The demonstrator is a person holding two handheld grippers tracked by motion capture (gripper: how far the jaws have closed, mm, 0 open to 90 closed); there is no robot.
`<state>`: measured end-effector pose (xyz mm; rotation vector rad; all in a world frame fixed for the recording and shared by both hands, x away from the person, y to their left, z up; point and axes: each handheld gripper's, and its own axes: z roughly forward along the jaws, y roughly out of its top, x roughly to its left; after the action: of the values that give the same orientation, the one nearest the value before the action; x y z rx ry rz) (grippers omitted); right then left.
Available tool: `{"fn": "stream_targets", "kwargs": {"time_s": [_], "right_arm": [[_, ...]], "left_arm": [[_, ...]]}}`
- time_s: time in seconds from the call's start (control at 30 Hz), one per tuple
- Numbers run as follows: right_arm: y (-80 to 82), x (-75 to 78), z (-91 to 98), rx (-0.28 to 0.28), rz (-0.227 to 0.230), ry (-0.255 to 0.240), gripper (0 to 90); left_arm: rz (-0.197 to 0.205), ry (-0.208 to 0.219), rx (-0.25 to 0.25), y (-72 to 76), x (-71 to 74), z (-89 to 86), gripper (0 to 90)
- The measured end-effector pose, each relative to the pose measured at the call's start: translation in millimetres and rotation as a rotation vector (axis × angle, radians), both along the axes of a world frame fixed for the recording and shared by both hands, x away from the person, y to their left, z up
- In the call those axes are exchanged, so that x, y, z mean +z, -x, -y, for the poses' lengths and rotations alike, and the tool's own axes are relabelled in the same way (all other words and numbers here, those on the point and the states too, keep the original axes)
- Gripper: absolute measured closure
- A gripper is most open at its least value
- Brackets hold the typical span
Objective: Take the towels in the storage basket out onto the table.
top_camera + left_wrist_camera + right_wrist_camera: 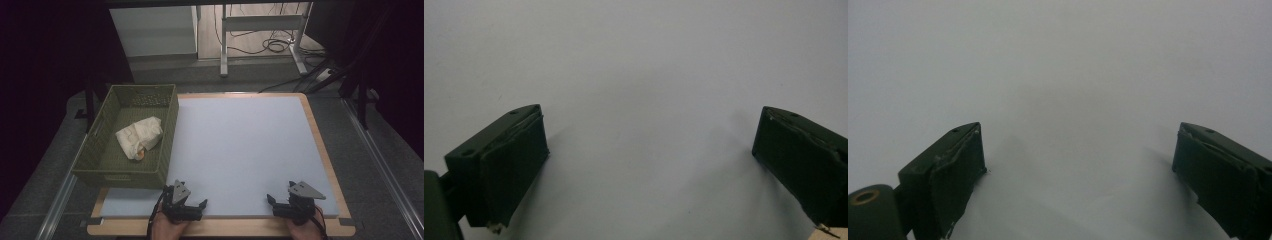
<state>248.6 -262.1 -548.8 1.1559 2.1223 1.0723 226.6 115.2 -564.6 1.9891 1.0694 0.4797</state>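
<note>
A green woven basket [169, 134] stands on the left part of the table. Inside it lies a crumpled cream cloth [140, 135]. A pale mat [240, 145] covers the tabletop. My left gripper [185, 198] rests at the mat's near edge, just right of the basket's front corner. In the left gripper view my left gripper [650, 117] stands open over bare mat. My right gripper [281, 193] sits at the near edge toward the right. In the right gripper view the right gripper [1078, 132] is open too, with nothing between its jaws.
The table's wooden rim [324, 150] borders the mat on the right and front. Beyond the far edge stand a white cabinet [152, 30] and a desk frame [260, 22] with cables on the floor. Dark surroundings flank both sides.
</note>
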Motion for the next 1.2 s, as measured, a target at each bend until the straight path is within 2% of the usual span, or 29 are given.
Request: {"fn": "stream_targets", "kwargs": {"time_s": [0.23,0.47,0.67,0.93,1.2], "right_arm": [[0.2,0.0,-0.4,-0.002,0.000,-0.001,6.5],[0.1,0.0,-0.3,-0.002,0.000,-0.001,6.5],[0.0,0.0,-0.3,-0.002,-0.001,-0.001,6.5],[0.0,0.0,-0.3,-0.003,-0.002,0.001,6.5],[0.0,0.0,-0.3,-0.003,-0.002,0.000,6.5]], "left_arm": [[0.003,0.014,0.019,-0.8,-0.1,1.8,2.0],[0.000,0.002,0.022,-0.4,0.4,2.8,2.2],[-0.028,-0.015,0.023,-2.6,3.7,4.3,2.2],[-0.057,-0.038,-0.031,-6.1,9.4,2.0,5.4],[-0.057,-0.026,-0.069,-9.9,19.1,4.3,5.4]]}}
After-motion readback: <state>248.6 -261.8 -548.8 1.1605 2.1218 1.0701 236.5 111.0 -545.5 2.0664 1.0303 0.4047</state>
